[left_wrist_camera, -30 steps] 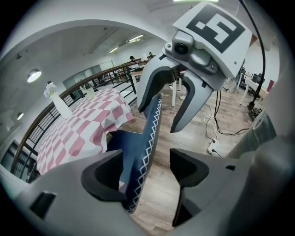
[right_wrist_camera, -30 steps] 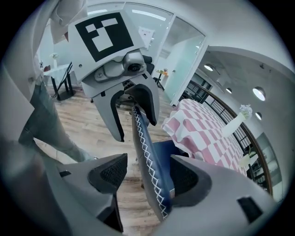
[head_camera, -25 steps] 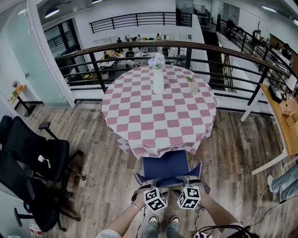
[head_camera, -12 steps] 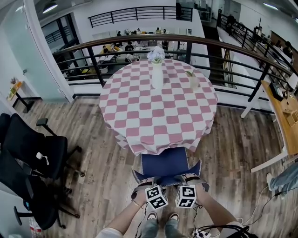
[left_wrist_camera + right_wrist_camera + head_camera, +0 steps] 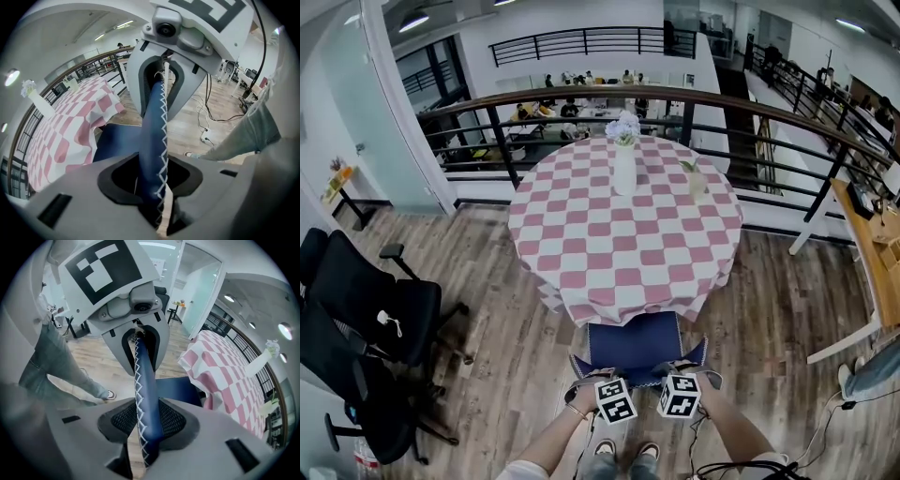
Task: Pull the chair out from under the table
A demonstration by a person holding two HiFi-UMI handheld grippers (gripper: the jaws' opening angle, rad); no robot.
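A blue chair (image 5: 633, 339) stands tucked at the near edge of the round table (image 5: 623, 234) with its pink-and-white checked cloth. Both grippers sit side by side on the top of the backrest (image 5: 639, 367). My left gripper (image 5: 606, 377) has just been closing its jaws, and the blue backrest edge with white zigzag stitching (image 5: 152, 136) now runs between its pads (image 5: 119, 180). The right gripper (image 5: 675, 373) has just been closing too. Its mesh pads (image 5: 173, 420) press the same stitched edge (image 5: 145, 380) from both sides.
Black office chairs (image 5: 366, 319) stand at the left. A white vase of flowers (image 5: 624, 169) and a small glass (image 5: 697, 180) are on the table. A curved railing (image 5: 675, 103) runs behind it. A wooden desk (image 5: 872, 253) and a person's leg (image 5: 872, 375) are at the right.
Both grippers stay at the top of the backrest. The head view has shifted slightly. The chair has not visibly moved from the table.
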